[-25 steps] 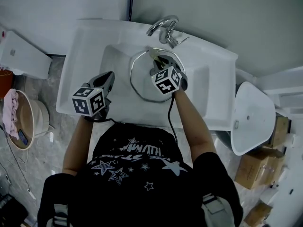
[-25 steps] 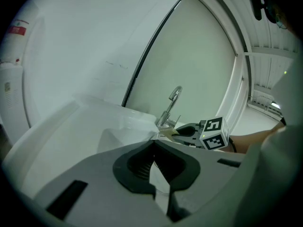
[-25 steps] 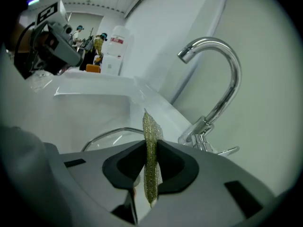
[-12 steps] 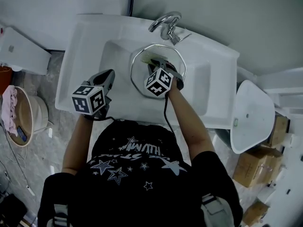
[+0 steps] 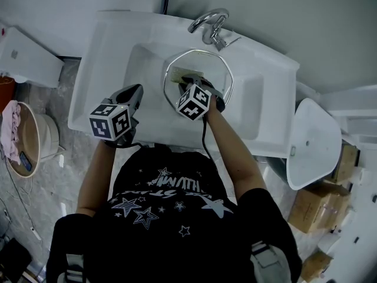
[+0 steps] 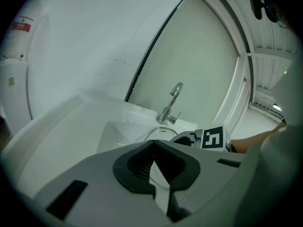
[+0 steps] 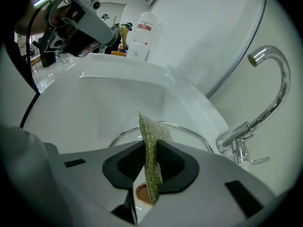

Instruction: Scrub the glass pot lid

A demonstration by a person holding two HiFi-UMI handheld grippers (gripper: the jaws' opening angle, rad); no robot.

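The glass pot lid (image 5: 206, 62) lies in the basin of the white sink (image 5: 112, 46), below the faucet (image 5: 209, 25). My right gripper (image 5: 184, 81) hovers over the lid's left half, shut on a green scouring pad (image 5: 177, 79). In the right gripper view the pad (image 7: 151, 145) stands upright between the jaws, with the lid's metal rim (image 7: 189, 131) and a brownish knob (image 7: 141, 193) beneath. My left gripper (image 5: 135, 93) is at the sink's front left edge, off the lid; its jaws (image 6: 154, 167) meet with nothing between them.
A white box-shaped fixture (image 5: 26, 58) stands left of the sink. Lower left sits a round tub with a pink cloth (image 5: 23, 140). A loose white basin (image 5: 315, 143) and cardboard boxes (image 5: 321, 208) are on the right. A wall rises behind the faucet (image 7: 265, 103).
My right gripper has slid leftward across the lid with the pad in it. The left gripper has stayed at the sink's front edge.
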